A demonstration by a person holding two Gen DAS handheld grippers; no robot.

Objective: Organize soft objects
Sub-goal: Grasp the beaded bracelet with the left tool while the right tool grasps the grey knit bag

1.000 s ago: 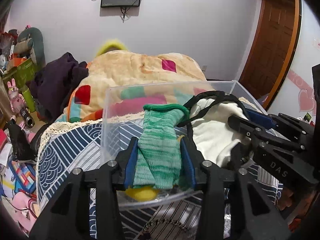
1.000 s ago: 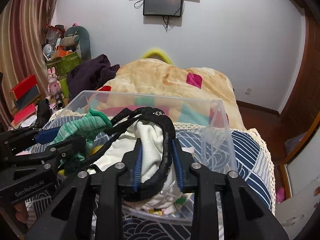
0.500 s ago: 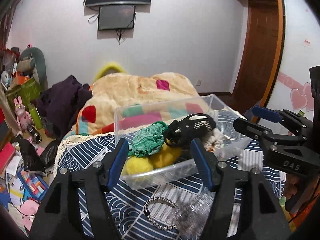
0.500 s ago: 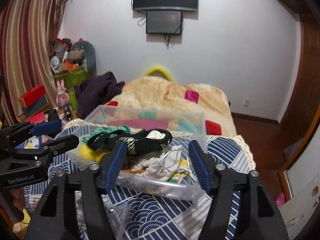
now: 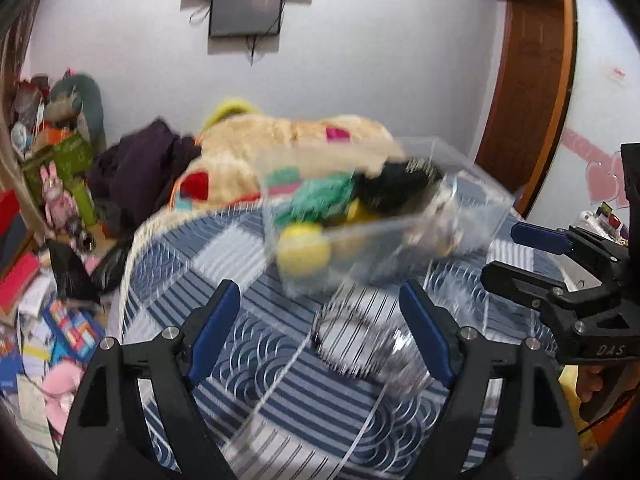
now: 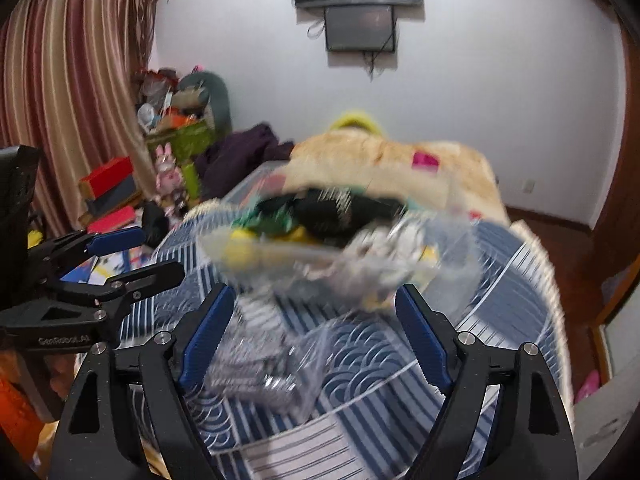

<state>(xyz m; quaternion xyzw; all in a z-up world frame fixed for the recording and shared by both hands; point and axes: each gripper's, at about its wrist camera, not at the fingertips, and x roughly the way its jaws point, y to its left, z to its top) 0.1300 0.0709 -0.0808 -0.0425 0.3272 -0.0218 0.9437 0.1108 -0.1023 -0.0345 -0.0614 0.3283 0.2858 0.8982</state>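
- Clear plastic bin (image 5: 460, 220) sits on the blue-and-white patterned bedspread (image 5: 280, 380), just ahead of both tools, blurred in both views.
- Inside it, a soft heap: a green knitted piece (image 5: 320, 198) at the left, a black strappy item (image 5: 396, 184) draped across the top, something round and yellow (image 5: 304, 248) pressed against the near wall, pale whitish fabric (image 6: 384, 256) bunched at the right end.
- Left gripper (image 5: 324, 328) — jaws spreading apart, blue pads wide, nothing pinched; only bedspread and a beaded ring (image 5: 344, 336) lying on the cover show between them.
- Right gripper (image 6: 316, 336) — also opening, empty; a crinkled clear plastic bag (image 6: 280, 364) lies on the cover between and below its fingers, not touched as far as the blur lets me tell.
- Each tool shows in the other's view, well off to the side of the bin.
- Beyond the bin, a beige blanket with colour patches (image 5: 296, 140) is piled on the bed.
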